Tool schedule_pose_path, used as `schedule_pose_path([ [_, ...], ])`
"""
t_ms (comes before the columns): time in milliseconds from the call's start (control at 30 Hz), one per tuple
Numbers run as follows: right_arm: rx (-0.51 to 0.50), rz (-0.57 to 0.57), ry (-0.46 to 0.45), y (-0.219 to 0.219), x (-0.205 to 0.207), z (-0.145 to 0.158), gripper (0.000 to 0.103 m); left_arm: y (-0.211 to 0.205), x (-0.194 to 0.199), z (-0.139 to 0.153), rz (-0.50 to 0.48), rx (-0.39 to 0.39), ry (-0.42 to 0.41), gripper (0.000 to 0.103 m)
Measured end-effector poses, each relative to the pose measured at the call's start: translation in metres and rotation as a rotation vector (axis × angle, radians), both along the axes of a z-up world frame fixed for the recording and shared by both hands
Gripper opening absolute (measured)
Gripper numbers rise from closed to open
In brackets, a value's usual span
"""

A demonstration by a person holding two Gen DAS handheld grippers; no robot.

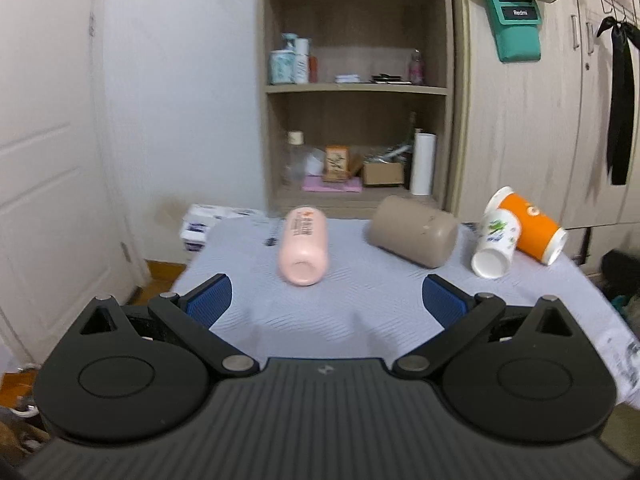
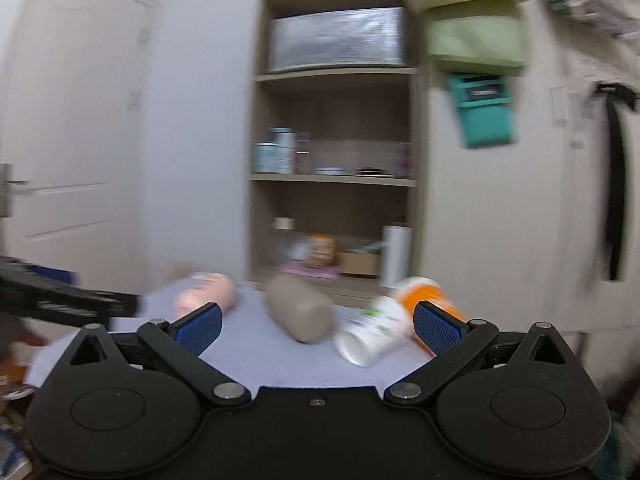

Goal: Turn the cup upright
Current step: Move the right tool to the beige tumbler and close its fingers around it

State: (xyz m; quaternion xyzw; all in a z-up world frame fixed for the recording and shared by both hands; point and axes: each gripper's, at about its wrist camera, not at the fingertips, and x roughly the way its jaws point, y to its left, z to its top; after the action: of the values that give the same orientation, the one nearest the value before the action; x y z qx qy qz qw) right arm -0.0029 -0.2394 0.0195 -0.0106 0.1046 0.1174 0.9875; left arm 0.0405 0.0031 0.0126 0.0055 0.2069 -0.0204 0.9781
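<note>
Several cups lie on their sides on a grey-clothed table (image 1: pixel 352 320). From left to right they are a pink cup (image 1: pixel 303 245), a taupe cup (image 1: pixel 414 236), a white paper cup with green print (image 1: pixel 495 245) and an orange paper cup (image 1: pixel 534 229). The white cup leans against the orange one. My left gripper (image 1: pixel 326 300) is open and empty, short of the pink cup. My right gripper (image 2: pixel 316 328) is open and empty, short of the taupe cup (image 2: pixel 300 312) and the white cup (image 2: pixel 370 334). The pink cup (image 2: pixel 206 294) and the orange cup (image 2: pixel 428 294) also show there, blurred.
An open shelf unit (image 1: pixel 356 88) with bottles and boxes stands behind the table. Cabinet doors (image 1: pixel 532 120) are at the right, a white door (image 1: pixel 44 160) at the left. A white box (image 1: pixel 200 224) sits off the table's far left corner. The left gripper's body (image 2: pixel 60 300) shows at the left edge.
</note>
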Motion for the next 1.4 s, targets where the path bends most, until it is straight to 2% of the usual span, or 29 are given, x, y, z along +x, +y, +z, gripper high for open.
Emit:
schedule_pose_path([
  [100,-0.06,0.094,-0.013,0.003,0.021,0.007,0.103,-0.003,0.025,0.005,-0.03,-0.054,0.032,0.103],
  [233,-0.2,0.217,-0.017,0.015,0.054,0.007,0.103,-0.009,0.061,0.002,-0.036,-0.115,0.077,0.103],
  [433,-0.378,0.334,0.08,0.038,0.117,-0.006,0.103,-0.011,0.098,-0.017,-0.044,-0.197,0.153,0.103],
  [667,-0.335,0.384,0.268,0.044,0.201,-0.021,0.099,-0.011,0.136,-0.034,-0.049,-0.307,0.233,0.103],
  [800,-0.367,0.401,0.314,0.046,0.227,-0.032,0.099,-0.011,0.155,-0.038,-0.049,-0.34,0.262,0.102],
  [933,-0.411,0.404,0.359,0.048,0.246,-0.041,0.099,-0.005,0.167,-0.045,-0.056,-0.408,0.313,0.102],
  [1033,-0.446,0.421,0.403,0.05,0.261,-0.049,0.097,-0.002,0.174,-0.048,-0.057,-0.414,0.331,0.101],
  [1133,-0.466,0.421,0.427,0.054,0.27,-0.053,0.09,0.001,0.177,-0.05,-0.059,-0.407,0.323,0.102],
  [1233,-0.47,0.409,0.463,0.057,0.281,-0.057,0.082,0.007,0.174,-0.048,-0.017,-0.415,0.291,0.102],
  [1400,-0.446,0.384,0.497,0.058,0.285,-0.057,0.081,0.011,0.174,-0.046,-0.018,-0.427,0.285,0.102],
])
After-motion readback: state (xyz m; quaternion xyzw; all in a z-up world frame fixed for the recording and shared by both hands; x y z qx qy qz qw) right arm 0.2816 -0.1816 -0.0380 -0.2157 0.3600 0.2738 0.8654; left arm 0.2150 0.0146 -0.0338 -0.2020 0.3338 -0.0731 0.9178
